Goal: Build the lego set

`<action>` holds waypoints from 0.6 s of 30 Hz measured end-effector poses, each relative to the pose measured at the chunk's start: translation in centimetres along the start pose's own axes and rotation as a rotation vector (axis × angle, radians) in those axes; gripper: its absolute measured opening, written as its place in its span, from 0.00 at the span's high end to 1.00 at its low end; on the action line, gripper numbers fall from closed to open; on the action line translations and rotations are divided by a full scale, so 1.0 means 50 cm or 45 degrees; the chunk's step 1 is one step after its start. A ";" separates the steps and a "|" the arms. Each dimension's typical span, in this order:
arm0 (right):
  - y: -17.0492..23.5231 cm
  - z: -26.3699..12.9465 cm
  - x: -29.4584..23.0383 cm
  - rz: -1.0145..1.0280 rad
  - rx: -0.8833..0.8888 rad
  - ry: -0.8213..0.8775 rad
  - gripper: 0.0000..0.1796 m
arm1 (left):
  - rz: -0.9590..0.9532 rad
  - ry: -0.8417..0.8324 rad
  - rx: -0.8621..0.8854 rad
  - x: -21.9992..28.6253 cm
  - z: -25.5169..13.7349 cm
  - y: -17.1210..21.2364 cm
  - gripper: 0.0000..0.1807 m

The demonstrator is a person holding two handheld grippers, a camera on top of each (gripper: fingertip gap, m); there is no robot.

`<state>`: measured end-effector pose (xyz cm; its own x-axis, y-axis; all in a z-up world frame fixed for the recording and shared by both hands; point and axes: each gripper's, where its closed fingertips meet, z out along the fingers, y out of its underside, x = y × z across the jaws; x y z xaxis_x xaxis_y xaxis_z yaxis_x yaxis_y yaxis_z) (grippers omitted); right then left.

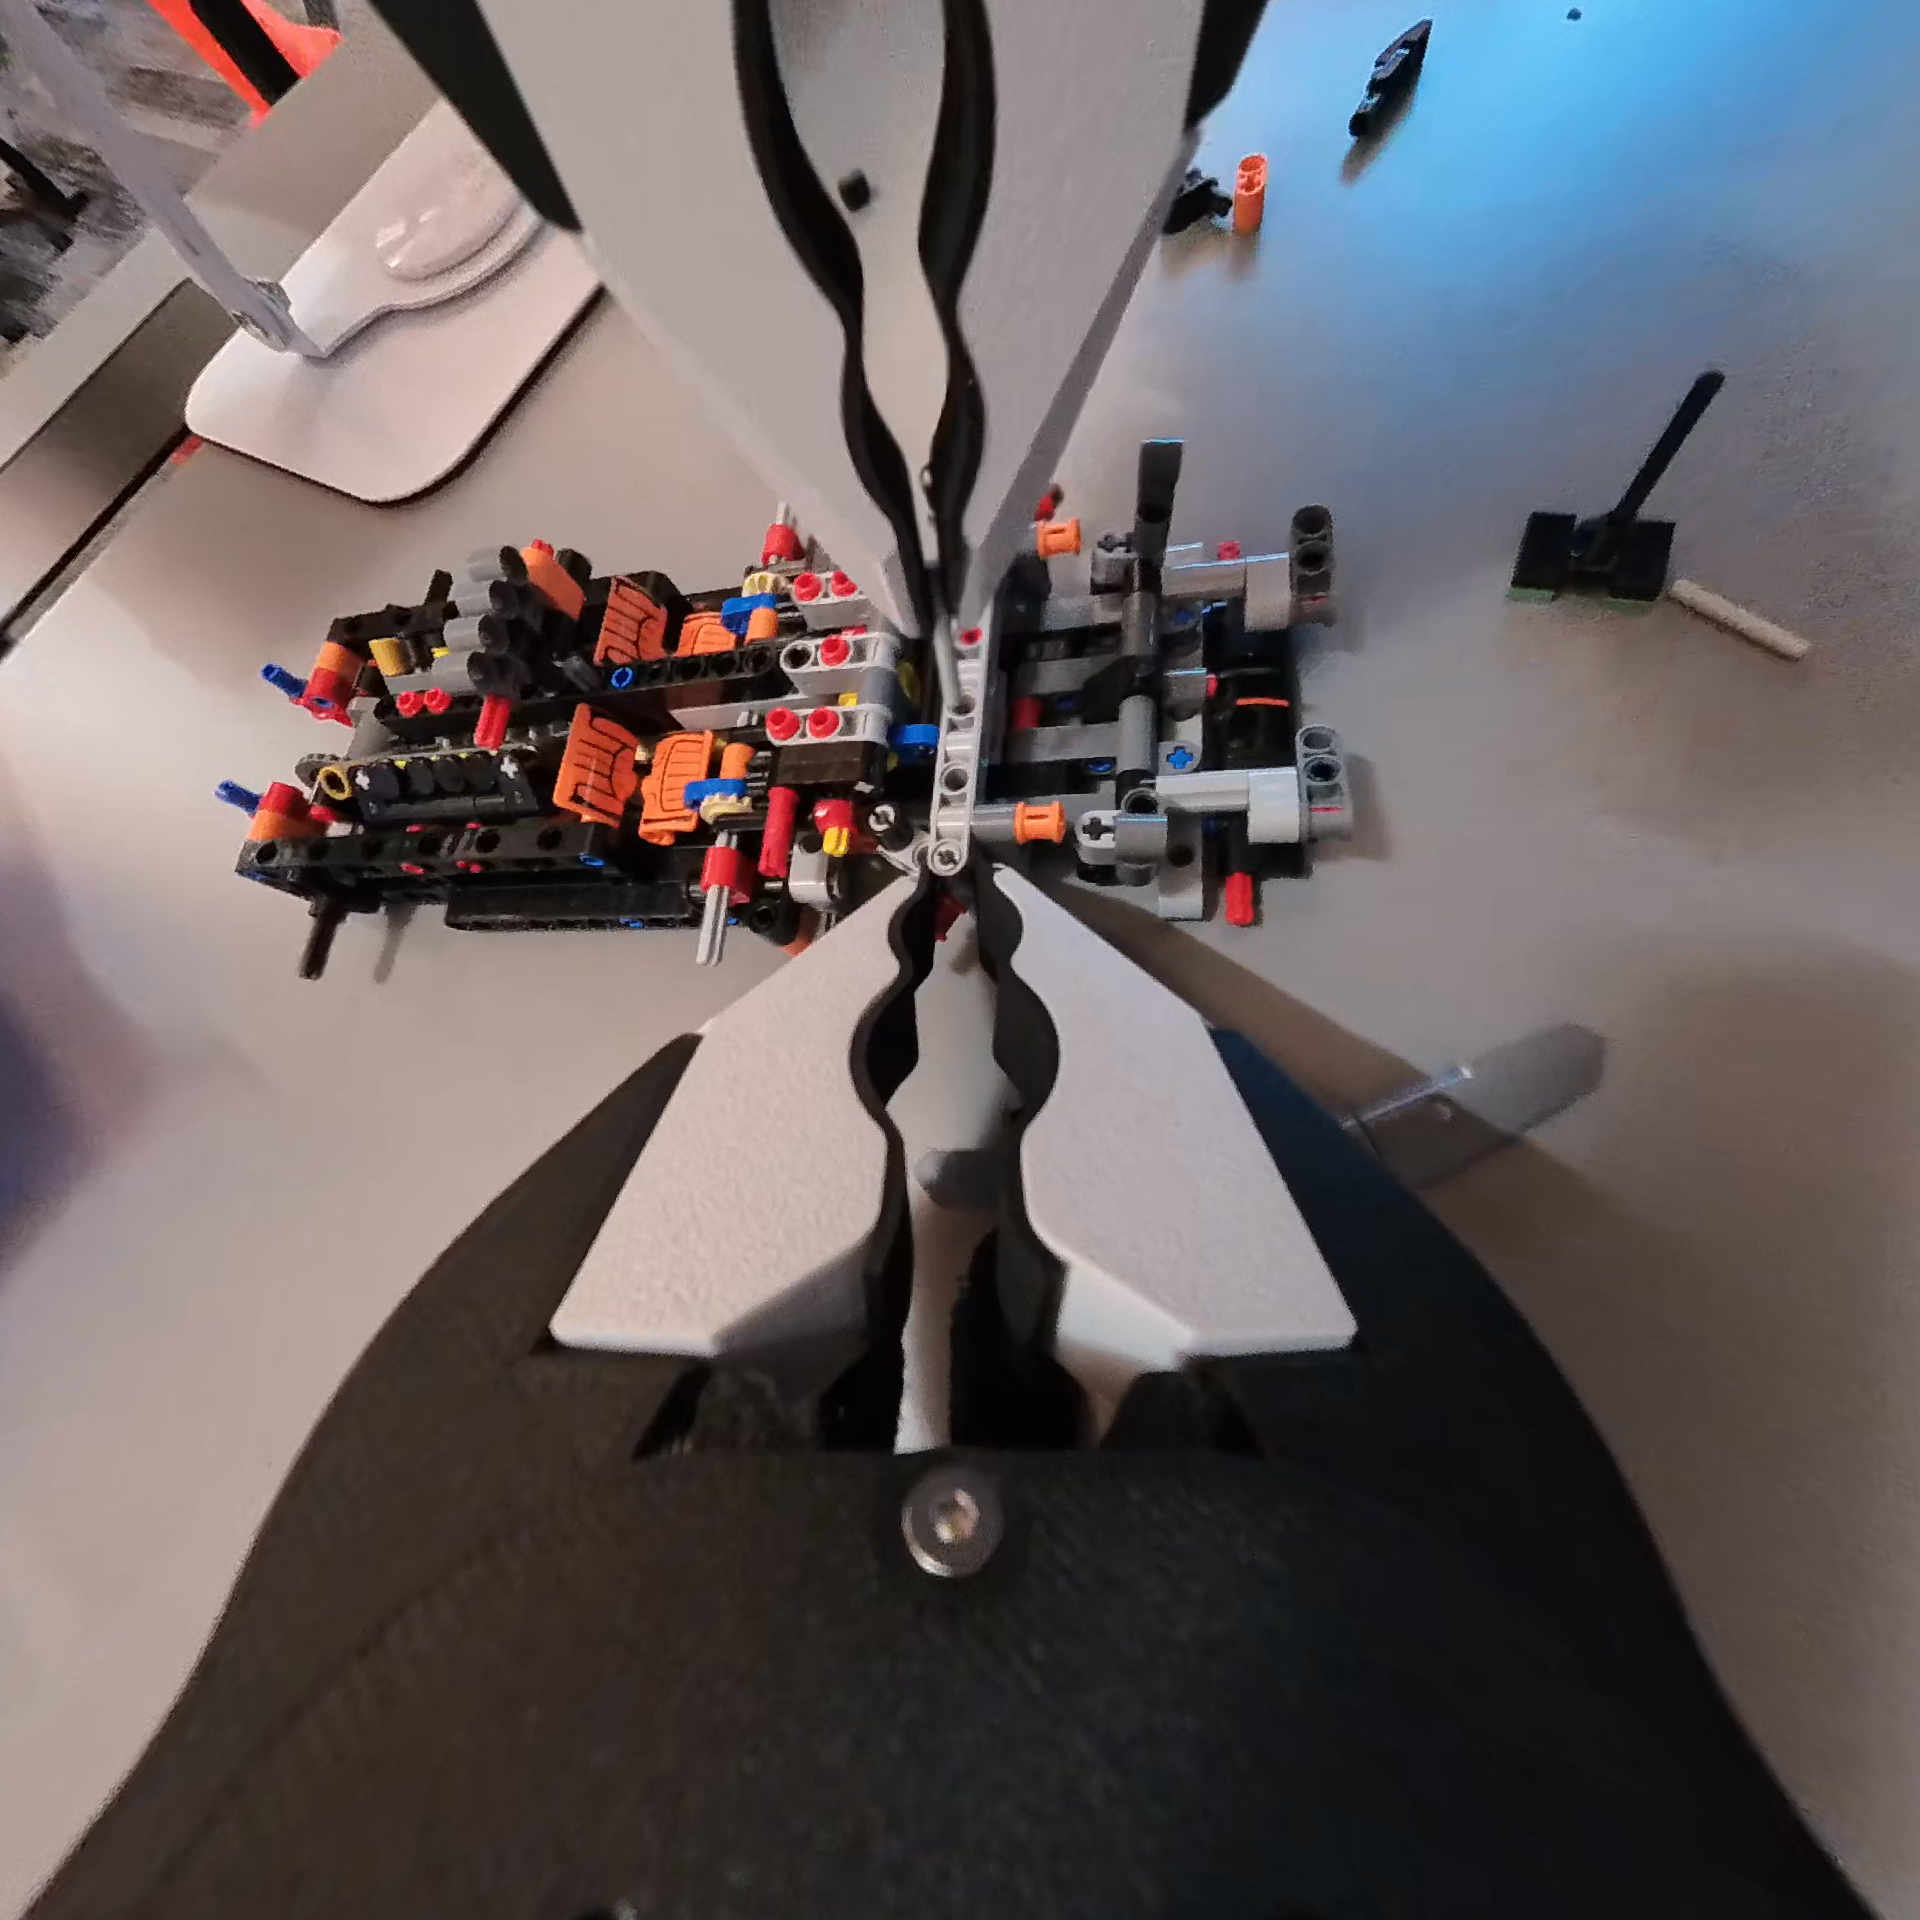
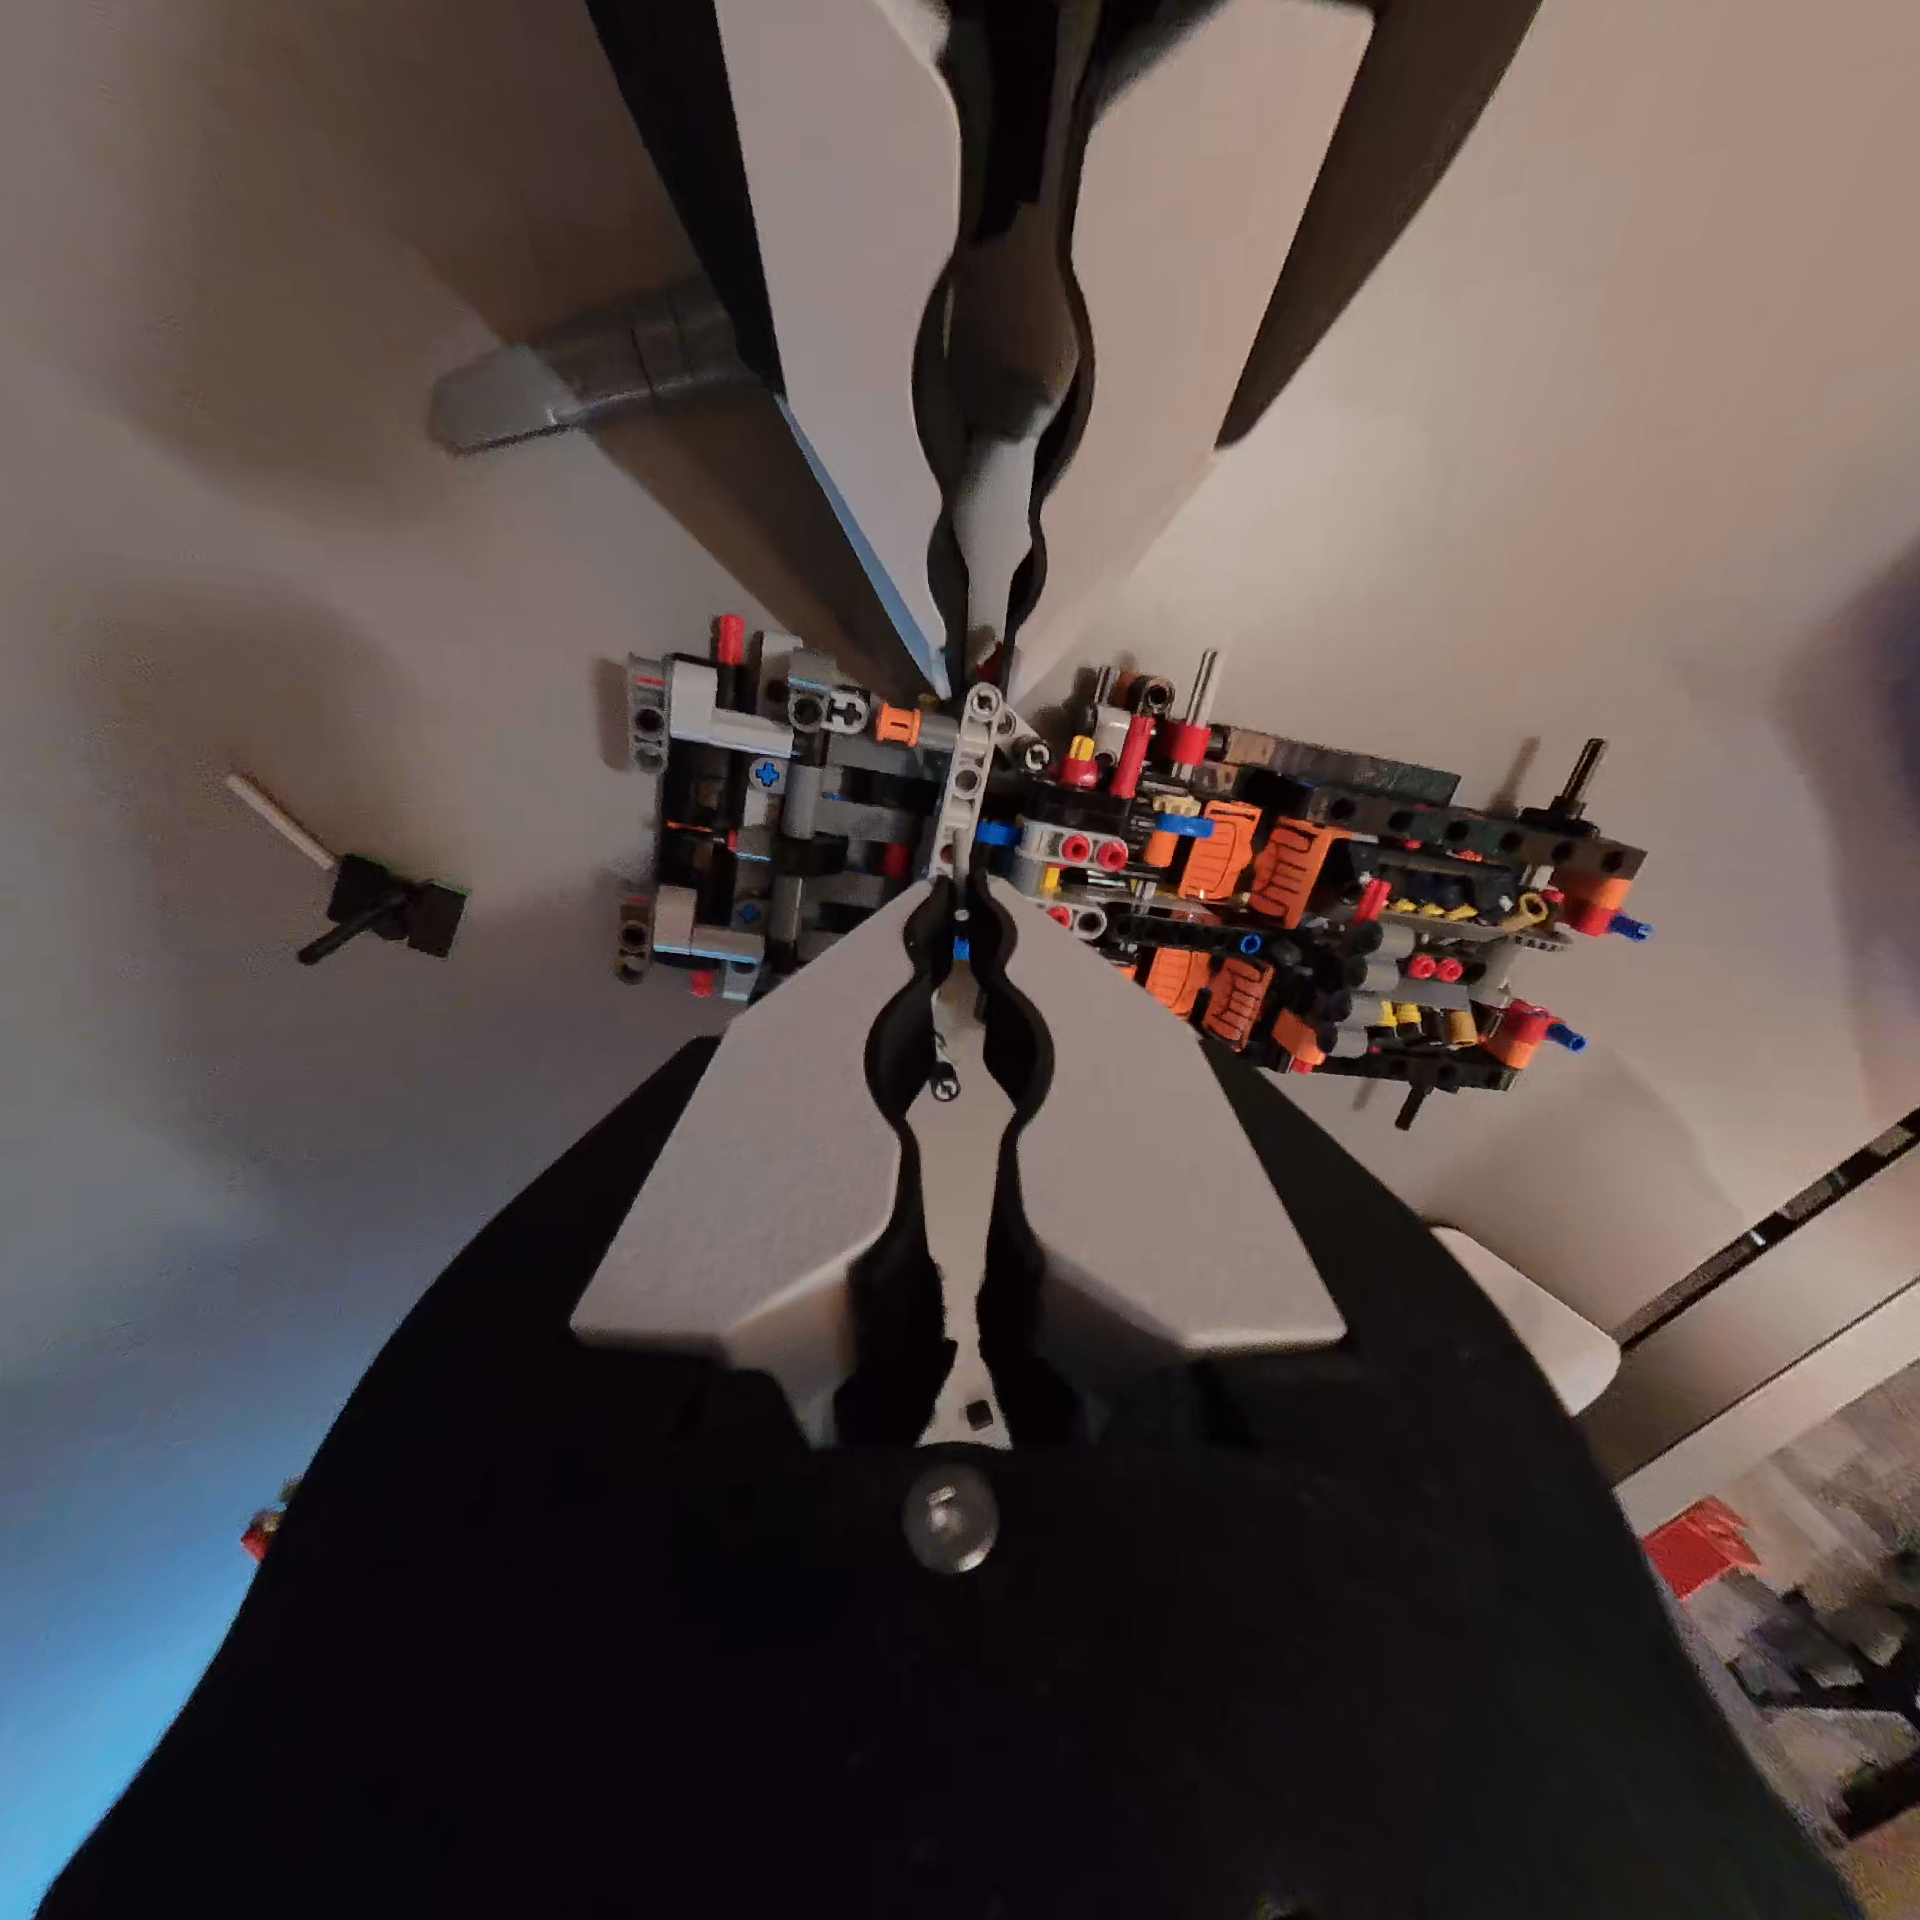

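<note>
Both grippers, left [image 1: 948, 883] and right [image 2: 961, 894], fingers pinched on pale grey perforated plastic beam [image 1: 958, 743] mid-frame across multicoloured brick chassis [image 1: 582, 748]; press squarely, evenly.

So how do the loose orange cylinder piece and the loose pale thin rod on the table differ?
The orange cylinder piece is short, thick and bright; the pale thin rod is long, slim and off-white. The orange cylinder piece stands beside a small black piece; the pale thin rod lies flat beside a black plate with a stick. Both lie apart from the model.
</note>
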<state>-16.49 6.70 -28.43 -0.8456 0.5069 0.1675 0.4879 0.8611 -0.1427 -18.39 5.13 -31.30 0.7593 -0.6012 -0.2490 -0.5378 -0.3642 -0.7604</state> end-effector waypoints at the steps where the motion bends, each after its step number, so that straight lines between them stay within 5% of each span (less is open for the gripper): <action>1: -0.001 -0.002 -0.002 -0.007 0.004 -0.005 1.00 | 0.004 -0.002 0.000 0.001 0.001 -0.001 0.97; 18: 0.054 0.015 -0.011 -0.064 -0.121 -0.032 1.00 | 0.008 0.007 0.005 0.003 0.002 -0.002 0.97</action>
<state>-14.89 8.70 -29.65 -0.8739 0.4631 0.1477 0.4624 0.8857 -0.0411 -18.19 5.14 -31.30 0.7541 -0.6072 -0.2504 -0.5408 -0.3576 -0.7614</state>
